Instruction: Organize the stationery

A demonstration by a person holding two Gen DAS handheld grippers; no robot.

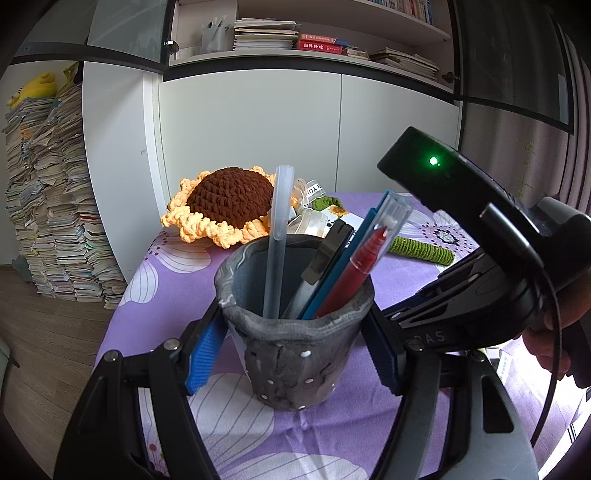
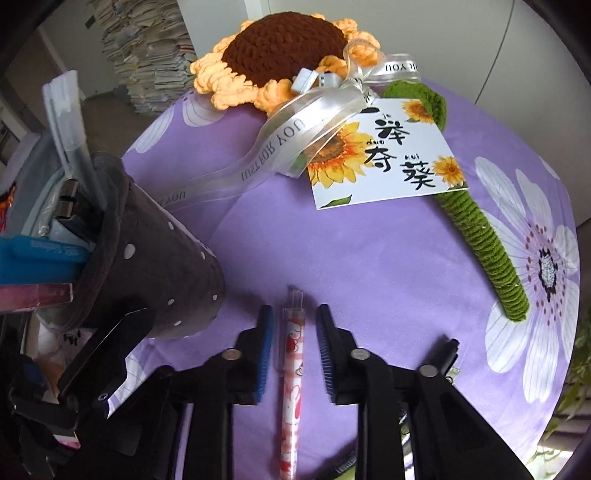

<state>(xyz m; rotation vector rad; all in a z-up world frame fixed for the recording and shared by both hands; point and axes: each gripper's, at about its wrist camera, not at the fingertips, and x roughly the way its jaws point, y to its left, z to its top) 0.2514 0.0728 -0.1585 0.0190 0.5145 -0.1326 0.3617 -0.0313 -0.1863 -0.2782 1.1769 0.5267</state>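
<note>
Left gripper (image 1: 295, 343): its blue pads (image 1: 205, 352) press on both sides of the dark pen cup (image 1: 295, 332) and hold it still.
Right gripper (image 2: 295, 350): its fingers are spread on each side of the pink pen (image 2: 291, 373), with a gap on both sides. It is not pinching the pen yet.
Pink pen: it lies flat on the table (image 2: 369, 258), near the edge closest to the person, just beside the cup.
How the pen will feel: I think it is light, hard and smooth, so it may slip or roll.
Where to grab: I would take it around the middle of its body, so it does not tip.
Pen cup: it looks soft and felt-like, with small white dots. It stands near the same close edge of the table.
In the cup: a red pen (image 1: 354, 269), a blue pen (image 1: 347, 258), a clear pen (image 1: 277, 240) and a dark one, all leaning.
Table: a purple cloth with big white flowers covers it.
Far edge: a knitted sunflower (image 2: 284, 51) with a green stem (image 2: 480, 240), a ribbon (image 2: 295, 122) and a card (image 2: 380, 155).
Room: white cupboards, shelves with books (image 1: 266, 35), and a tall stack of papers (image 1: 55, 203) on the floor.
</note>
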